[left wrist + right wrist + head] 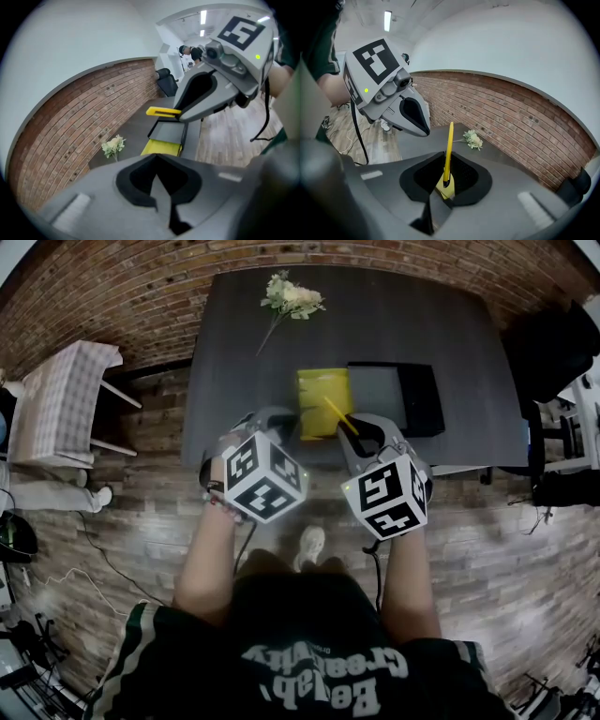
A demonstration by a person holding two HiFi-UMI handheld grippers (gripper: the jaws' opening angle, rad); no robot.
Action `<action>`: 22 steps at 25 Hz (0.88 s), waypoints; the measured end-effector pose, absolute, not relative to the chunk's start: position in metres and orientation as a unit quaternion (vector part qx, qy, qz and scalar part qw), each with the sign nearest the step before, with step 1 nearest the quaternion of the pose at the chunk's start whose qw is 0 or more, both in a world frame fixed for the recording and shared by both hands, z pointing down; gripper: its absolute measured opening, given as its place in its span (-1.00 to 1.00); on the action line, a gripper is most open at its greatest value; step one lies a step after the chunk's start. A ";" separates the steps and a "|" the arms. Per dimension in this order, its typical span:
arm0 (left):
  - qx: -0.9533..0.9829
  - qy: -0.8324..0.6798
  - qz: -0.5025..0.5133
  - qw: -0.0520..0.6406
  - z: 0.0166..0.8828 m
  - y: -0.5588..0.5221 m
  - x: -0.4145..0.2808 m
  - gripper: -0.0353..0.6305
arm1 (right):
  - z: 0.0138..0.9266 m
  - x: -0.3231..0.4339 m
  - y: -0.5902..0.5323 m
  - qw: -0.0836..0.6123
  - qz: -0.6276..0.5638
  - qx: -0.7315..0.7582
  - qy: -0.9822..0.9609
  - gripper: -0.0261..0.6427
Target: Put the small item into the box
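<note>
On the table (450,324) a tray (323,399) lies just left of the box (394,395) — flowers (292,298) behind them, a chair (61,399) off left.

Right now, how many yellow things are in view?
2: a yellow pen clamped in the right gripper, and a flat yellow piece on the table beside the black tray. Others may be hidden.

Colours logged | pen (448,154): yellow, dark tip | box (420,399): black, grey inside | bench (234,362): dark grey | flowers (295,298): white | wall (122,287): red-brown brick pattern
</note>
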State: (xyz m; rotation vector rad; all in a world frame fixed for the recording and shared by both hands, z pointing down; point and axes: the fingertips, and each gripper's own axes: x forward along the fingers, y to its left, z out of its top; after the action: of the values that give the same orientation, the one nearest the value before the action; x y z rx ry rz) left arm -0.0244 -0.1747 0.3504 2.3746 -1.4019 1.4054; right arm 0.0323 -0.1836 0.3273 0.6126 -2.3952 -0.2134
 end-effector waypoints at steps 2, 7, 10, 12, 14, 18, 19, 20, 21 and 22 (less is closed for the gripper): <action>0.767 -0.453 0.454 0.023 0.352 -0.180 -0.024 -0.88 | 0.328 0.031 -0.188 0.325 -0.083 0.231 -0.913 -0.77; 0.775 -0.450 0.442 0.028 0.350 -0.184 -0.025 -0.88 | 0.327 0.027 -0.193 0.325 -0.086 0.227 -0.914 -0.77; 0.789 -0.447 0.420 0.038 0.345 -0.184 -0.026 -0.88 | 0.326 0.020 -0.192 0.324 -0.089 0.226 -0.915 -0.77; 0.786 -0.449 0.424 0.031 0.345 -0.185 -0.031 -0.88 | 0.327 0.017 -0.191 0.325 -0.089 0.226 -0.914 -0.77; 0.784 -0.449 0.429 0.026 0.348 -0.186 -0.036 -0.88 | 0.330 0.015 -0.192 0.328 -0.087 0.229 -0.912 -0.77; 0.792 -0.437 0.426 0.030 0.353 -0.193 -0.044 -0.88 | 0.337 0.009 -0.199 0.339 -0.079 0.237 -0.907 -0.77; 0.795 -0.433 0.424 0.030 0.354 -0.198 -0.046 -0.88 | 0.338 0.007 -0.203 0.342 -0.077 0.239 -0.905 -0.77; 0.798 -0.429 0.422 0.029 0.355 -0.202 -0.048 -0.88 | 0.339 0.004 -0.207 0.345 -0.075 0.241 -0.904 -0.77; 0.802 -0.424 0.421 0.028 0.356 -0.208 -0.050 -0.88 | 0.340 0.001 -0.212 0.348 -0.073 0.243 -0.902 -0.77; 0.805 -0.419 0.420 0.026 0.357 -0.213 -0.052 -0.88 | 0.341 -0.002 -0.216 0.352 -0.071 0.246 -0.900 -0.77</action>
State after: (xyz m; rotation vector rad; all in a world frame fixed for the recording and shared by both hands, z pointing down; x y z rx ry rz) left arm -0.0518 -0.2129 0.3573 2.4874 -1.2949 1.2976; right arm -0.0022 -0.2162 0.3412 0.6354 -2.3298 -0.1838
